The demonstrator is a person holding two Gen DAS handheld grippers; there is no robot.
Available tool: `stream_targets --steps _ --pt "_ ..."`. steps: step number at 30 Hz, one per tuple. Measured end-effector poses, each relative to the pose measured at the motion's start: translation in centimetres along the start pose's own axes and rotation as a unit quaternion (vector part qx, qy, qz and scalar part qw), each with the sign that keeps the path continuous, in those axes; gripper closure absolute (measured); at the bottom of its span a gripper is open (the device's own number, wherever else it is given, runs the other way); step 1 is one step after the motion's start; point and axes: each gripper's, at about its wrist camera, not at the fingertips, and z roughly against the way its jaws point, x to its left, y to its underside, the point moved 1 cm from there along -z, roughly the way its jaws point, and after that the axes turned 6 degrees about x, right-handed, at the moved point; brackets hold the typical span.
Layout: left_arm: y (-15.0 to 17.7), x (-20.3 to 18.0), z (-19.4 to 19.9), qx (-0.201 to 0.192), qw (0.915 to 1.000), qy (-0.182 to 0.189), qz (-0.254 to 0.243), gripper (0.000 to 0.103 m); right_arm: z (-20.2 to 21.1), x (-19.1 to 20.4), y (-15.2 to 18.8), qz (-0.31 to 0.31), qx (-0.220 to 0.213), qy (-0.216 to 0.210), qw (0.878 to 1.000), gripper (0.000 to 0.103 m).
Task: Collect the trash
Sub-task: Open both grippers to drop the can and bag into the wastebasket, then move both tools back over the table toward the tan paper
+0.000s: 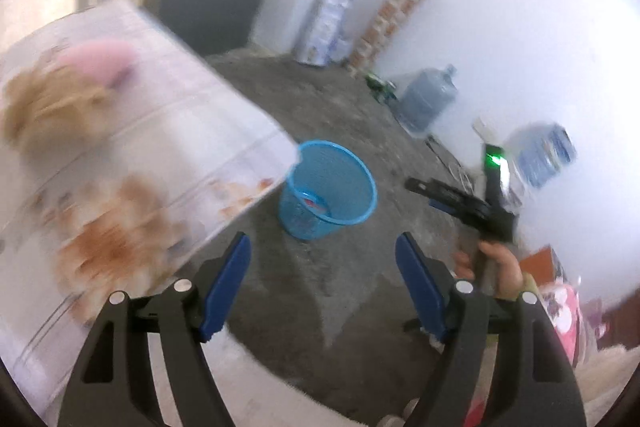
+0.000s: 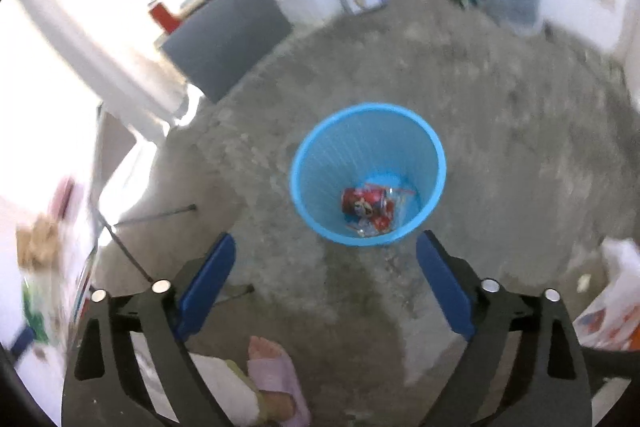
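left gripper (image 1: 323, 281) spread, empty | right gripper (image 2: 326, 283) spread above bin (image 2: 434, 143), seemingly tilted down

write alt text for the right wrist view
An open right gripper hangs above a blue mesh wastebasket on a grey concrete floor, with a red can and clear plastic wrappers inside. A sandalled foot shows below.

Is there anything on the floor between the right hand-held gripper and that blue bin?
No. In the right wrist view, only bare grey floor separates the right hand-held gripper from the blue bin.
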Motion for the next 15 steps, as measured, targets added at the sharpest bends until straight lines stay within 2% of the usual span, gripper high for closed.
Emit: stream_targets --steps 4,6,8,11,13,15 --pt "1.7 2.6 3.1 -0.028 0.9984 -0.034 0.035 0.029 2.6 6.4 0.7 0.091 -0.036 0.030 0.995 0.008" --pt "2.2 3.5 4.3 -0.036 0.9976 -0.033 0.048 0.028 3.9 9.6 0.9 0.134 -0.059 0.030 0.989 0.008" --pt "3.1 4.7 5.8 -0.049 0.9962 -0.042 0.059 0.022 5.4 13.9 1.4 0.191 -0.086 0.025 0.978 0.008" --pt "4.0 6.7 8.5 -0.081 0.9915 -0.076 0.067 0.018 6.5 19.0 2.4 0.254 -0.121 0.035 0.959 0.008" --pt "4.8 8.2 10.4 -0.107 0.9863 -0.102 0.074 0.009 6.4 22.2 3.4 0.295 -0.135 0.032 0.945 0.008" --pt "5.5 9.4 11.9 -0.131 0.9793 -0.128 0.086 0.006 6.2 24.6 4.1 0.319 -0.141 0.020 0.937 0.008"
